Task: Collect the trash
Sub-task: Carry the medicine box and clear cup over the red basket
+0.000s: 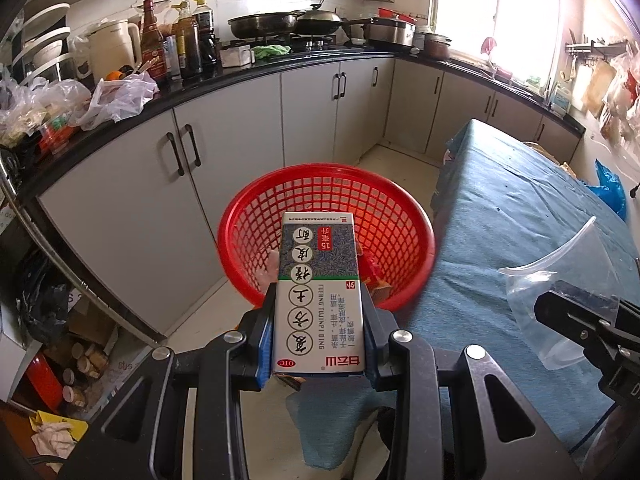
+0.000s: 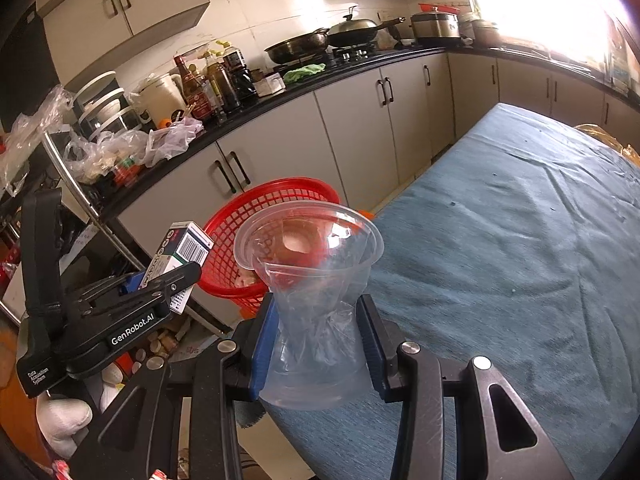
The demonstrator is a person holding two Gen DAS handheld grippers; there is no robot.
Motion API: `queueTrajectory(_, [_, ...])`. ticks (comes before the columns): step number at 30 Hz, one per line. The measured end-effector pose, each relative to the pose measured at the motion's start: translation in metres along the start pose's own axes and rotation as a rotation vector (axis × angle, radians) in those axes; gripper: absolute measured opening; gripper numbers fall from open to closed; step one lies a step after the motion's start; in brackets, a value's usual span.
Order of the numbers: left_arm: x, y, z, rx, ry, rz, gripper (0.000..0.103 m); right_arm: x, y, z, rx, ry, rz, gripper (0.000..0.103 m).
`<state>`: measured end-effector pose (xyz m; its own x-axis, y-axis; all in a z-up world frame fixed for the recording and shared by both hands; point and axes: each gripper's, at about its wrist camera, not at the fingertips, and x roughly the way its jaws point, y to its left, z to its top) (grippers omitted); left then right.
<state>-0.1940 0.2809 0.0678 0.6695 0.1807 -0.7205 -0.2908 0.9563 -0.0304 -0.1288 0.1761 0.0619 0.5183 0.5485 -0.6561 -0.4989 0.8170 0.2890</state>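
Your left wrist view shows the printed face of the medicine box (image 1: 318, 296), lettering upside down, and the inside of the red basket (image 1: 328, 236) with a few scraps lying at its bottom. Your right wrist view gives instead the barcode end of that same box (image 2: 182, 258), the side of the basket (image 2: 248, 240), and a white-gloved hand (image 2: 64, 420) under the left gripper's body, which the other view does not catch.

The basket stands on the pale floor beside the near-left edge of the table with the blue cloth (image 2: 500, 260). Grey cabinets (image 1: 152, 176) run under a black counter (image 1: 132, 110) crowded with sauce bottles (image 1: 188, 40), a kettle (image 1: 112, 46) and crumpled plastic bags (image 1: 116, 98); pans (image 1: 264, 24) sit on the stove, and a bright window (image 1: 500, 12) washes out the far corner.

Your left gripper (image 1: 318, 344) has its blue pads (image 1: 264, 344) pressed on both long sides of the box, narrowly apart, and the box juts forward over the basket's near rim. Your right gripper (image 2: 318, 336) squeezes the clear plastic cup (image 2: 316, 280) at its waist, the wall buckled inward between the pads (image 2: 262, 344); the cup's mouth faces the basket, and it hangs above the table's left edge, not resting on the cloth.
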Motion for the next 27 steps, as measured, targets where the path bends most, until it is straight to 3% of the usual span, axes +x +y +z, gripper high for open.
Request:
queueTrajectory(12, [-0.006, 0.015, 0.026, 0.064, -0.053, 0.009, 0.033, 0.015, 0.014, 0.019, -0.032, 0.008, 0.031, 0.044])
queueTrajectory(16, [0.0, 0.022, 0.042, 0.06, -0.056, -0.026, 0.033, 0.022, 0.013, 0.03, -0.017, 0.001, 0.043, 0.044])
queueTrajectory(27, [0.041, 0.025, 0.074, 0.063, -0.006, -0.035, 0.033, 0.062, 0.002, 0.071, 0.079, 0.012, 0.096, 0.044])
